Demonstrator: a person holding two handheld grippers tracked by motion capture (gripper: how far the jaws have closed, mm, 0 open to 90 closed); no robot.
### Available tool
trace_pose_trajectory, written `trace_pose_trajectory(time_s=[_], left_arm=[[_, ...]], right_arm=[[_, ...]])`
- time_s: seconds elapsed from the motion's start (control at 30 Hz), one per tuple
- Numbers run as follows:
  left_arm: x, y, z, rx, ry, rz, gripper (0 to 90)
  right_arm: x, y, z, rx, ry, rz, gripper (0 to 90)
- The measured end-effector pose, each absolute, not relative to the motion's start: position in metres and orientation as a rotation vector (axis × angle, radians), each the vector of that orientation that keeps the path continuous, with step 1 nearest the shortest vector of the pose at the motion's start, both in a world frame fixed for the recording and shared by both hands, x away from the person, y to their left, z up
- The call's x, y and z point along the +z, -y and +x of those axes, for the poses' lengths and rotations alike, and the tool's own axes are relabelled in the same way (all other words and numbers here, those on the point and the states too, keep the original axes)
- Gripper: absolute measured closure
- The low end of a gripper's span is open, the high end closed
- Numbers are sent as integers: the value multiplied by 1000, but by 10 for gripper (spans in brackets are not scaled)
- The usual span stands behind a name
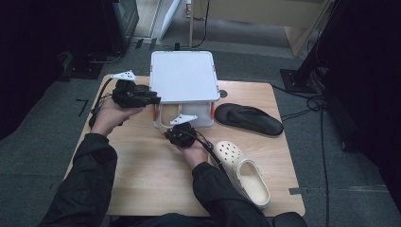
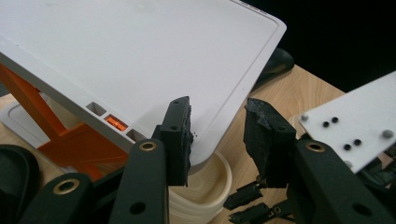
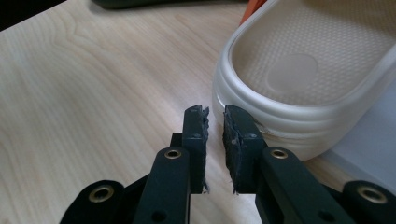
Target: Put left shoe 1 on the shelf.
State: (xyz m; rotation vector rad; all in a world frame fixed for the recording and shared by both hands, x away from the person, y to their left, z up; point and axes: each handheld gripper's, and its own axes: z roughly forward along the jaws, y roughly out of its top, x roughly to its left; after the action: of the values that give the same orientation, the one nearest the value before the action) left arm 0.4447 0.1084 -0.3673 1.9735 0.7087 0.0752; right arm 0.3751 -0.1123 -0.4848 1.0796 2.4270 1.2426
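The work looks about half done: one cream clog point(image 3: 308, 70) already lies inside the white storage box point(image 1: 189, 118), its heel end sticking out toward the person, while its mate, the second cream clog point(image 1: 242, 171), sits on the wooden table point(image 1: 142, 165) just to the right of the person's right forearm. A black flip-flop point(image 1: 249, 118) lies on the table beside the box's right side, apart from it; whether it belongs in the box too I can't say. The left gripper point(image 2: 217, 135) has its jaws parted around the corner edge of the raised white lid point(image 2: 140, 60); one pad lies against the rim, propping it up rather than clamping it. The right gripper point(image 3: 215, 126) sits just in front of the boxed clog with its jaws nearly together and nothing between them, so that shoe is let go. Left to do, I'd judge: fetch the loose clog, put it in, lower the lid. I can't make out any brand, label or writing on anything.
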Motion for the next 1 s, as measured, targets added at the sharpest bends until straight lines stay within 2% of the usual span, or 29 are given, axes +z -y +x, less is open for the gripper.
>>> trace_pose_trajectory(time_s=[0.33, 0.63, 1.0], left_arm=[[-367, -109, 445, 69, -718, 1967, 620], [-366, -108, 445, 79, -742, 1966, 619], [-366, -108, 445, 70, -751, 1960, 609]], right_arm=[[-485, 109, 387, 1257, -2433, 1112, 754], [-465, 124, 362, 1343, -2465, 1107, 720], [-425, 158, 329, 1340, -2513, 977, 618]])
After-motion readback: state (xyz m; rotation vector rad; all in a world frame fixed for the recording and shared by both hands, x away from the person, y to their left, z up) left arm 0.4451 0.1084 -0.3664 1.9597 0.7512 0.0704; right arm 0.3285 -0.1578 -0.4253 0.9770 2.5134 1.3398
